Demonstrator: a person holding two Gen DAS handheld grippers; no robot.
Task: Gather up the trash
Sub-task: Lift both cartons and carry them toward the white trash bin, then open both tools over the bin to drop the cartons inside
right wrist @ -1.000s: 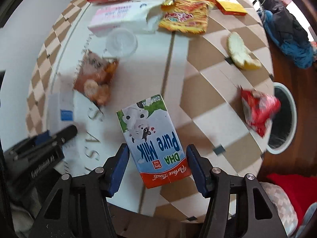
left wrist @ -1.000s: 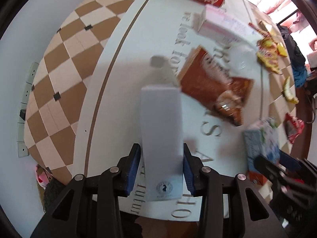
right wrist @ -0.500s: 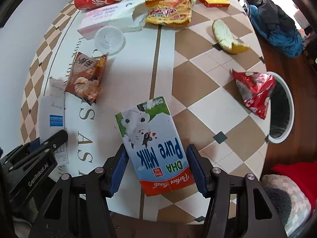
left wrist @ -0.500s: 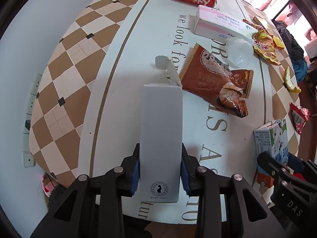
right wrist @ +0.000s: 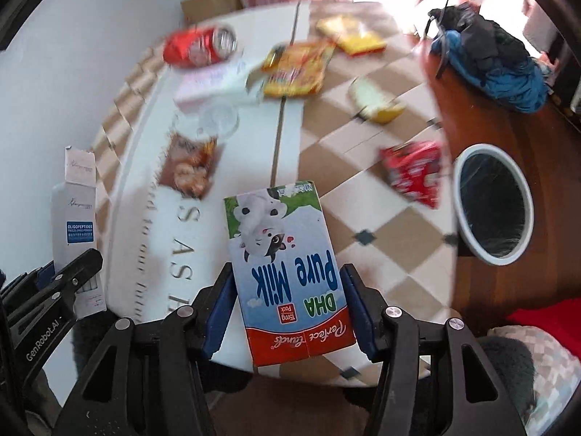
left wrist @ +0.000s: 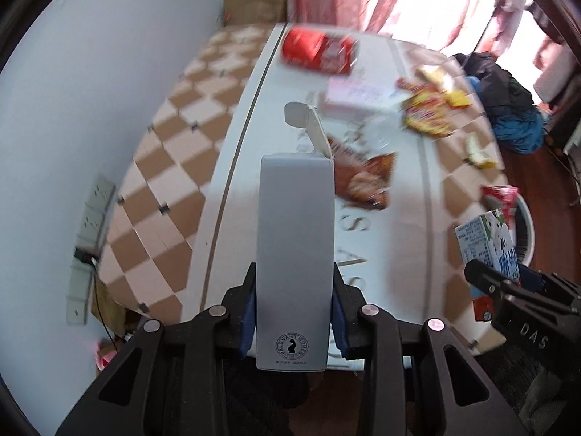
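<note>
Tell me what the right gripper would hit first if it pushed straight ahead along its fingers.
The right gripper, shut on the milk carton, points over the table. The carton's far end leads. Beyond it the tabletop looks bare, but depth is unclear.

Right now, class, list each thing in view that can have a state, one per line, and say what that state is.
left gripper: shut on the grey box
grey box: held, top flap open
right gripper: shut on the milk carton
milk carton: held, print upside down
red can: lying on its side
bin: open, beside the table
red wrapper: lying at the table edge
</note>
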